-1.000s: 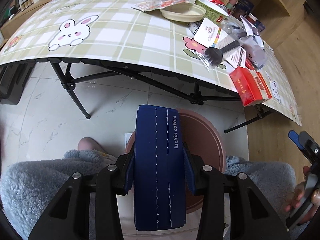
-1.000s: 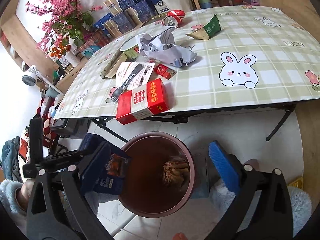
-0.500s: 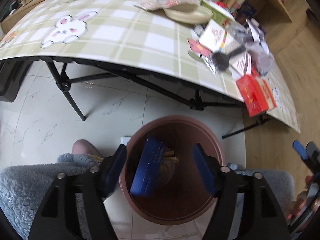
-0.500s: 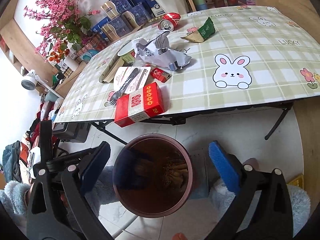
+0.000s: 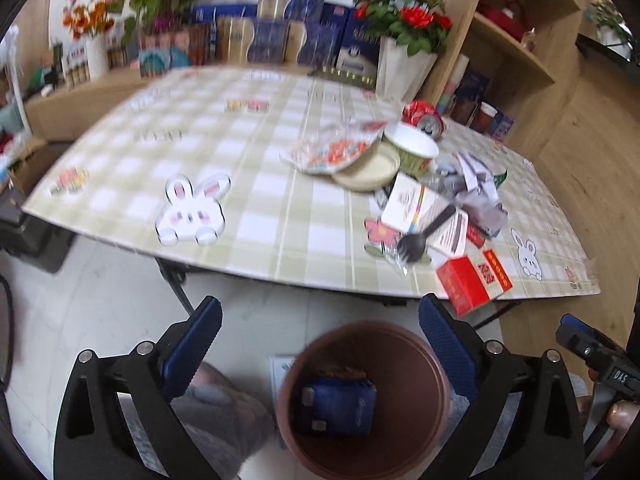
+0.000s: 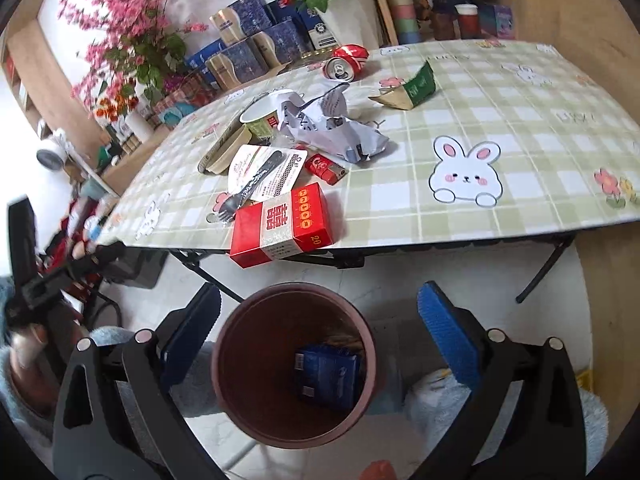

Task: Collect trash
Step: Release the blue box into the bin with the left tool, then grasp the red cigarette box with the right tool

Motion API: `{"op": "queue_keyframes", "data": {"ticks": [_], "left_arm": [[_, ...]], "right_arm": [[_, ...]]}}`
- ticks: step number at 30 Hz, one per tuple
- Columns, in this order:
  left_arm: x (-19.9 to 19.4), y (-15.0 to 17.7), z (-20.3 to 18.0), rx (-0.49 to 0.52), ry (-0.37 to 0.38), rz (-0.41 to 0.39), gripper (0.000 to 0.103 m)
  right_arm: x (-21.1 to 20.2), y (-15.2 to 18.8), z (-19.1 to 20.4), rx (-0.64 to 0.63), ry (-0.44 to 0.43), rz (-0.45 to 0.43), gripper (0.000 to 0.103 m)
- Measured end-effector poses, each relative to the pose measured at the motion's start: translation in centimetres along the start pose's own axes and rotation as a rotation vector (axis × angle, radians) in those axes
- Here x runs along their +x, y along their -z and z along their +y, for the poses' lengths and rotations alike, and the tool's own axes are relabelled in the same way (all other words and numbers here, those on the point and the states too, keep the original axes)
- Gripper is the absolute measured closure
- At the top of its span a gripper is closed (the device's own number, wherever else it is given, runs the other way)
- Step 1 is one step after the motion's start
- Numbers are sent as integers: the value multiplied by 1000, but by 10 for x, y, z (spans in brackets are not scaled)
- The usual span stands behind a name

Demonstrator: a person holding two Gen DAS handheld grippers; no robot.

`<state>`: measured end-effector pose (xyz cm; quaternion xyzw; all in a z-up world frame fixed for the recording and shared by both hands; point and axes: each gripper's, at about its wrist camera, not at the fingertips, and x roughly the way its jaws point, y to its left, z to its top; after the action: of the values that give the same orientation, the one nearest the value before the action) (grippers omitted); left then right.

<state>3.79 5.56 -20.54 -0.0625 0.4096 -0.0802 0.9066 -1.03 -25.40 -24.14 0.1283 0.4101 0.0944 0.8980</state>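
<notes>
A brown bin (image 5: 362, 396) (image 6: 294, 364) stands on the floor in front of the table. Inside it lies a dark blue coffee box (image 5: 338, 404) (image 6: 326, 376). My left gripper (image 5: 318, 332) hangs above the bin, its jaws opening wide with nothing between them. My right gripper (image 6: 318, 320) also stands open and empty over the bin. On the table's near edge lies a red carton (image 5: 474, 280) (image 6: 280, 224), with a black fork (image 6: 250, 190), crumpled paper (image 6: 332, 128), a paper bowl (image 5: 412, 150), a red can (image 6: 346, 62) and a green wrapper (image 6: 416, 86) behind it.
The checked tablecloth (image 5: 256, 184) with rabbit prints covers a folding table with black legs (image 6: 542, 272). Boxes and flower pots (image 5: 404, 40) line the shelf behind. Wooden shelving (image 5: 520, 48) stands at the right. A person's fleece-covered knees (image 6: 436, 400) flank the bin.
My left gripper opened and let go of the blue coffee box, which dropped into the bin. The left gripper then rose and tilted up toward the table. The right gripper stayed put.
</notes>
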Motion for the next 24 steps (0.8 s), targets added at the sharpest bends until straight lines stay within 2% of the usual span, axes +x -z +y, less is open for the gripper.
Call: {"op": "queue_keyframes", "data": {"ticks": [14,18,24], "left_arm": [[-11,-13,14,-4,-46,-70,6],[-8,-12,21,-13,-49,-75,6],[0,-7,29,-32,-53,-63,6]], "right_arm": [[59,-20,53,-261,77,38,6],[75,-26,57,-287,117,43,6],[96,-30,63,-301,130,71,6]]}}
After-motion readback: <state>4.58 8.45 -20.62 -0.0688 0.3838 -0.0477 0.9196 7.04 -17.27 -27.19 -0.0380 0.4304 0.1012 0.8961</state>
